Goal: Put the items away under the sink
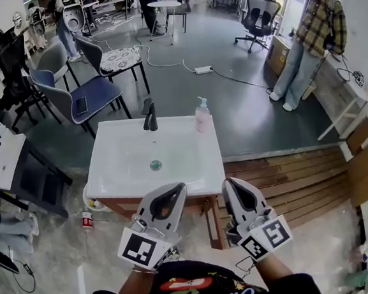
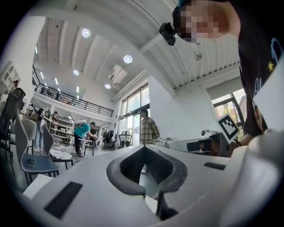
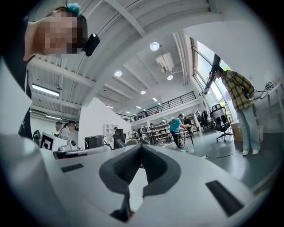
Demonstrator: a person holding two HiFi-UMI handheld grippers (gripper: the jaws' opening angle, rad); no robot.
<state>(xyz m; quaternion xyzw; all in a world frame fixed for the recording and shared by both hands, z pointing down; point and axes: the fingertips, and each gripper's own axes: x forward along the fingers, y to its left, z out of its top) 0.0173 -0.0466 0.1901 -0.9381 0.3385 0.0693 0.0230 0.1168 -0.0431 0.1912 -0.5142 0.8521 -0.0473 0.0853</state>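
A white sink unit stands in front of me, with a black faucet at its back edge and a pink-tinted soap dispenser on the back right corner. In the head view, both grippers are held low at the sink's near edge and point forward. My left gripper is shut and holds nothing; its tips meet. My right gripper is shut and empty as well, its tips touching. A small red-and-white container stands on the floor by the sink's left leg. The space under the sink is hidden.
A wooden stepped platform lies to the right of the sink. A dark table with a white top and several chairs stand to the left. A person in a plaid shirt stands at the far right, beyond a cable with a power strip.
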